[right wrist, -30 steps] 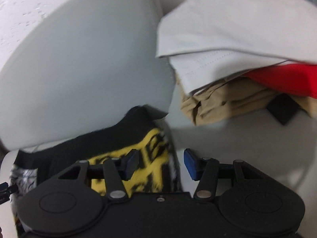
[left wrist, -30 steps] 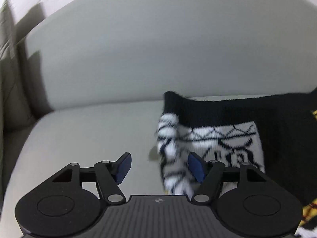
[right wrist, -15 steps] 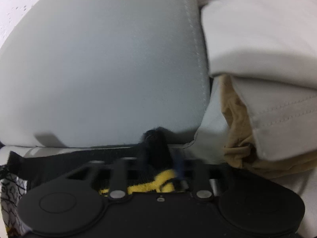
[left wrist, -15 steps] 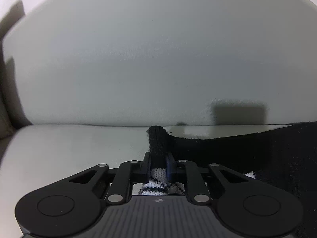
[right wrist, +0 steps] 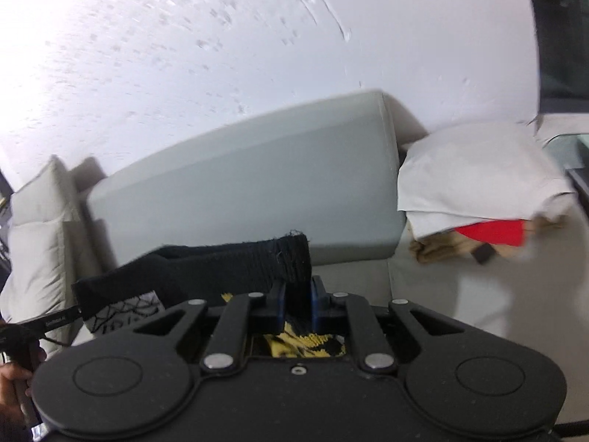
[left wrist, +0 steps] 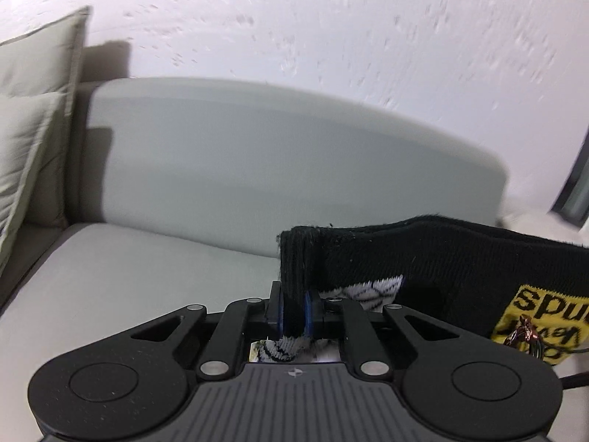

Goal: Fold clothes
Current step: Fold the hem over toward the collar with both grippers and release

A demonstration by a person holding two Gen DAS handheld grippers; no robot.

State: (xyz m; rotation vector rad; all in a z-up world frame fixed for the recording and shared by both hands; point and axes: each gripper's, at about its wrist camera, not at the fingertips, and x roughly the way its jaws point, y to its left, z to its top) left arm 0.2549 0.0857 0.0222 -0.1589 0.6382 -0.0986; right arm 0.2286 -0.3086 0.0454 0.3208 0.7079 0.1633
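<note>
Left wrist view: the left gripper (left wrist: 293,311) fills the lower middle of the frame, its blue-padded fingers (left wrist: 280,309) pressed tight on the ribbed black edge of a knitted garment (left wrist: 441,258). The garment runs from the grip toward the right edge of the frame, clear of the sofa seat (left wrist: 129,276); a white panel with black line pattern shows just right of the grip, and a yellow patch with black lettering lies at the lower right. Behind it stand the grey sofa backrest (left wrist: 276,154), a pale cushion (left wrist: 33,118) at the left edge, and a speckled white wall (left wrist: 331,29) across the top. Right wrist view: the right gripper (right wrist: 297,300), at the lower middle, has its jaws closing on the opposite ribbed black edge of the same garment (right wrist: 221,261), with the fabric between the fingers (right wrist: 316,300) and yellow-and-black knit visible just below them. The garment stretches toward the lower left of the frame, where its white patterned panel appears beside the other gripper's tip and a hand (right wrist: 13,386). At the right of the frame, a pile of clothes (right wrist: 478,199) in white, red and tan rests on the sofa beside the backrest end.
</note>
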